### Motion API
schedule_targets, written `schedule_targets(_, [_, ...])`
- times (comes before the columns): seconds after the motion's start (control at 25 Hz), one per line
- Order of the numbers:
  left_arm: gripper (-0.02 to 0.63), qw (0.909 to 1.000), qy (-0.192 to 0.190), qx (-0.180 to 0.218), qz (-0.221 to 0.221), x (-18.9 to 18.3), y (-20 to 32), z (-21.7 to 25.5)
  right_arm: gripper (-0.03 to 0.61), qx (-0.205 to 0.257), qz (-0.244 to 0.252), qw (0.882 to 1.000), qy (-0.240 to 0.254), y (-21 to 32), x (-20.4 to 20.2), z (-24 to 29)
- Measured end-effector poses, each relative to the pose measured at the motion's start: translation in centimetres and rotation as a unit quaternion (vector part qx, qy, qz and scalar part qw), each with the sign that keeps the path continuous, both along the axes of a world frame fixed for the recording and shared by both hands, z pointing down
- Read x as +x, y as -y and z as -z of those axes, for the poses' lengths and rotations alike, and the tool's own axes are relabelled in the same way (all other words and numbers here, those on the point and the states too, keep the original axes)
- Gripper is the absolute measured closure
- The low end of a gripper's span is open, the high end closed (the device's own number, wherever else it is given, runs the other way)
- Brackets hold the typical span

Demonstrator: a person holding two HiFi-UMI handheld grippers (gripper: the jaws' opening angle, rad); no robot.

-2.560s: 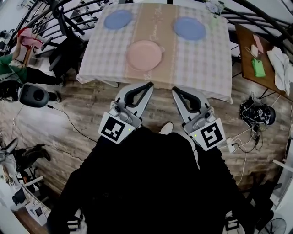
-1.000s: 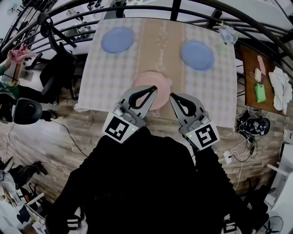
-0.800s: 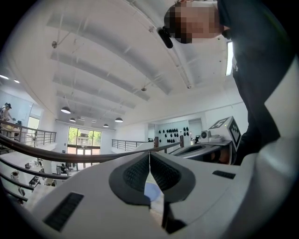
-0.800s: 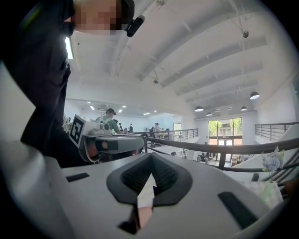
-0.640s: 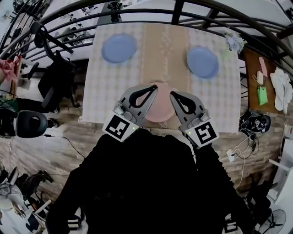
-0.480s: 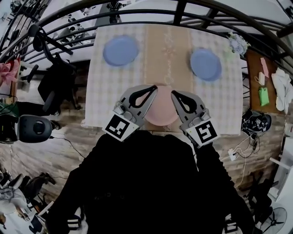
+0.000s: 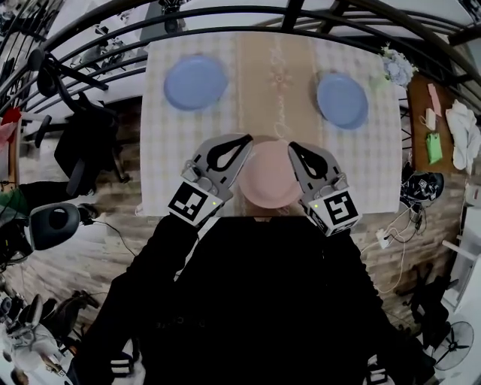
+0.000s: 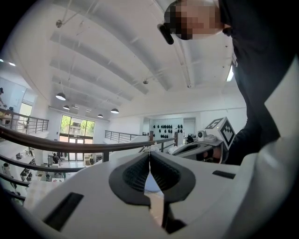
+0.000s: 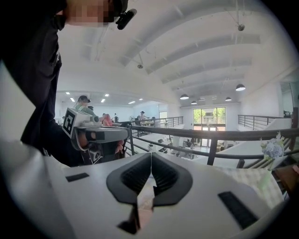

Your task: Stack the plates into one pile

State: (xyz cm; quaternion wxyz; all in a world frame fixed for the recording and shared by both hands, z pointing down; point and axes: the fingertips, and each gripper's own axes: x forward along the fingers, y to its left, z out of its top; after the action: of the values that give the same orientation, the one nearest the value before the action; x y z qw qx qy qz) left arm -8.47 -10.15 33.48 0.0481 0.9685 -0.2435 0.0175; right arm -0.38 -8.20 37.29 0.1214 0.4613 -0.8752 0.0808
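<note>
A pink plate point(image 7: 269, 177) lies at the near edge of the checked table point(image 7: 173, 135), on its beige runner. One blue plate point(image 7: 195, 82) sits at the far left and another blue plate point(image 7: 342, 100) at the far right. My left gripper point(image 7: 247, 138) hovers at the pink plate's left rim, and my right gripper point(image 7: 292, 146) at its right rim. Both are shut with nothing between the jaws. In the left gripper view the left gripper point(image 8: 149, 154) has its pads pressed together. The right gripper point(image 9: 151, 156) looks the same in its own view.
A black railing point(image 7: 225, 15) curves behind the table. An office chair point(image 7: 75, 143) stands to the left. At the right, a small brown table point(image 7: 428, 90) holds cloths and a green item. A bunch of flowers point(image 7: 396, 68) sits at the table's far right corner.
The person has walked up to the table. Both shut grippers have come forward over its near edge and now flank the pink plate.
</note>
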Motion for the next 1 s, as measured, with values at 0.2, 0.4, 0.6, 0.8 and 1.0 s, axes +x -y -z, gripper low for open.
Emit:
schedule_targets(0.2, [0.592, 0.9998, 0.009, -0.004, 0.018, -0.4, 1.0, -1.4, 0.565, -0.013, 0.001, 1.0, -0.001, 0.1, 1.4, -1.7])
schedule_targets(0.4, [0.592, 0.9982, 0.002, -0.006, 0.059, -0.6, 1.4, -1.1, 0.565, -0.024, 0.024, 0.999, 0.004, 0.5, 2.1, -2.5])
schedule_targets(0.6, [0.592, 0.9955, -0.001, 0.002, 0.094, -2.6, 1.9, -1.7, 0.565, -0.024, 0.048, 0.998, 0.015, 2.1, 0.0, -2.5])
schedule_targets(0.8, [0.592, 0.992, 0.004, 0.001, 0.126, -3.8, 2.6, -2.1, 0.563, -0.034, 0.072, 0.997, 0.02, 4.0, -1.8, -3.0])
schedule_targets(1.0, [0.592, 0.989, 0.008, 0.006, 0.148, -5.3, 3.8, -2.7, 0.558, -0.064, 0.07, 0.995, 0.011, 6.7, -3.7, -5.2])
